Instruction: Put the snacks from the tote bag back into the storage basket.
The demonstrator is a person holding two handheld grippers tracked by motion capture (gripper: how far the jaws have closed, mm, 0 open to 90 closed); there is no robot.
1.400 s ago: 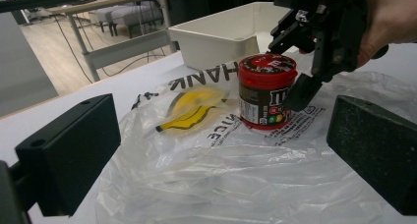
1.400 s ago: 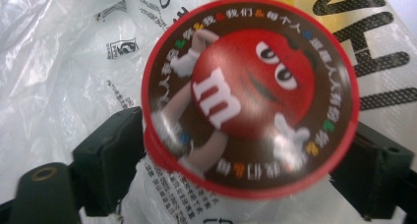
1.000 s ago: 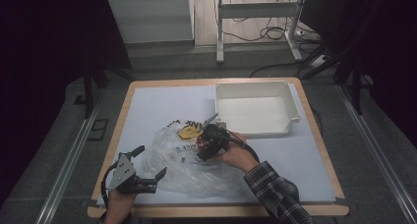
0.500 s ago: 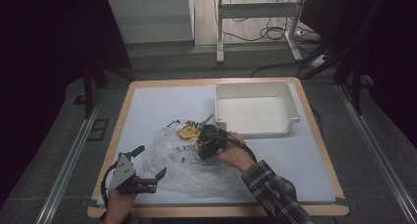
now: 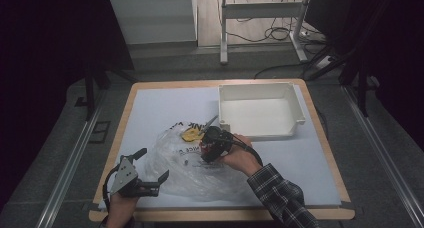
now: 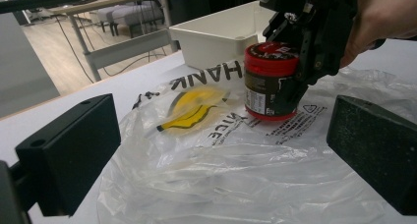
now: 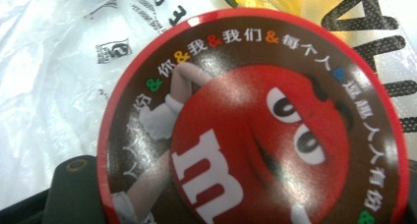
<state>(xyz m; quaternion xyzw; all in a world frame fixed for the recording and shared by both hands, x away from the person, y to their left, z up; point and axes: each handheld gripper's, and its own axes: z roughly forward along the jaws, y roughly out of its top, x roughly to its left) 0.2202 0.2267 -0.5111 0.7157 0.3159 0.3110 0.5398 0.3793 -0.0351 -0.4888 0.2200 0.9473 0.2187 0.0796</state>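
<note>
The right gripper has just closed its jaws on the red-lidded candy jar, standing on the plastic bag, at seven o'clock from the white bin. The left gripper waits wide open at eight o'clock. The slick bag may drag along or snag when the jar lifts

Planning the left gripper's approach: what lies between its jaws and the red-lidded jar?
In the left gripper view, crumpled clear plastic bag covers the stretch from the open left gripper to the red-lidded jar, which the right gripper grips.
</note>
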